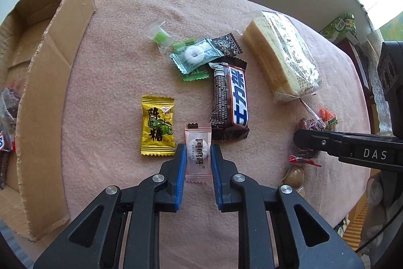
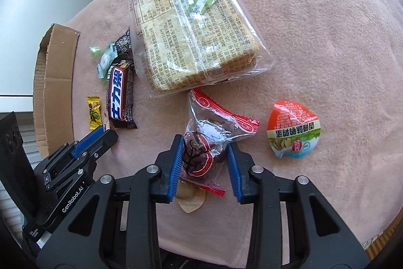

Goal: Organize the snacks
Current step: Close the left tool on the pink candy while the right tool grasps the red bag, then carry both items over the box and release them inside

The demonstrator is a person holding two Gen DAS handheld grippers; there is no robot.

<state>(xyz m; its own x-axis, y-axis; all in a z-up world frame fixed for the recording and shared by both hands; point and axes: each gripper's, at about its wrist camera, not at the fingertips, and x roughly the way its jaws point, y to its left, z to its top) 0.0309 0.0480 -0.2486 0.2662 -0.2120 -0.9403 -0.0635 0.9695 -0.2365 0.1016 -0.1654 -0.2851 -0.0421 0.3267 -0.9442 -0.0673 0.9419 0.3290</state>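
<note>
My left gripper (image 1: 198,151) is shut on a pink candy wrapper (image 1: 198,155) that lies on the pink cloth; both blue pads touch its sides. A yellow candy (image 1: 157,127), a Snickers bar (image 1: 230,98), mint candies (image 1: 194,55) and a cake pack (image 1: 282,56) lie around it. My right gripper (image 2: 204,146) is open around a clear red-trimmed bag of dark dried fruit (image 2: 209,140); its left pad touches the bag and the right pad stands just apart. An orange quail egg packet (image 2: 293,129) lies to the right.
An open cardboard box (image 1: 47,82) with several snacks inside stands at the left of the table. A small tan packet (image 2: 189,201) lies under the dried fruit bag. The left gripper shows in the right wrist view (image 2: 105,132). Green boxes (image 1: 340,28) stand beyond the table.
</note>
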